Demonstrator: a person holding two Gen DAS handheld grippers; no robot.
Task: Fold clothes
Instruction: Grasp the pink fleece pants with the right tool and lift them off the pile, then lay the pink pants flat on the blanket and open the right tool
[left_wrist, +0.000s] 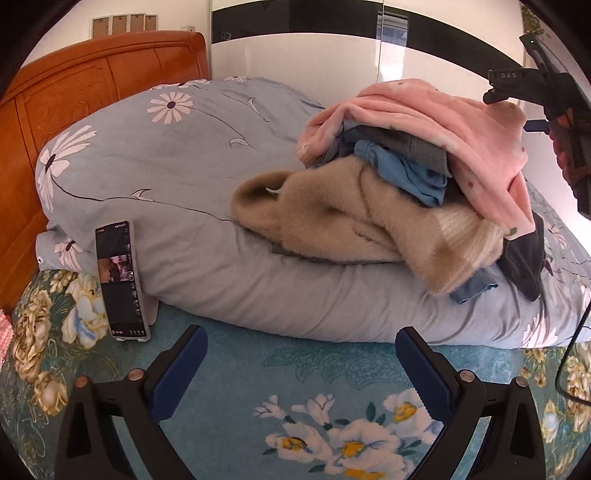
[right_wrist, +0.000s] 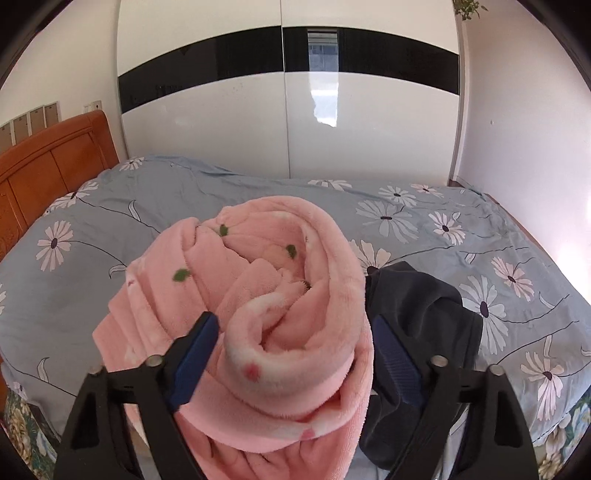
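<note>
Pink fleece garment (right_wrist: 295, 314) sits bunched on top of the clothes pile (left_wrist: 388, 206), which is heaped on the grey daisy duvet (left_wrist: 166, 155), and it's right between the fingers of the right gripper (right_wrist: 295, 354). Those fingers are spread wide, straddling the fleece roll, not yet pinching it as far as this close, warped view lets me judge. The roll runs straight away from the tongs, toward the wardrobe (right_wrist: 288, 110). Left gripper (left_wrist: 301, 373) hangs released over the floral bedsheet (left_wrist: 229, 398), well short of the pile, so the right is clearly nearer. No containers here; a dark garment (right_wrist: 417, 306) lies just beside the fleece.
</note>
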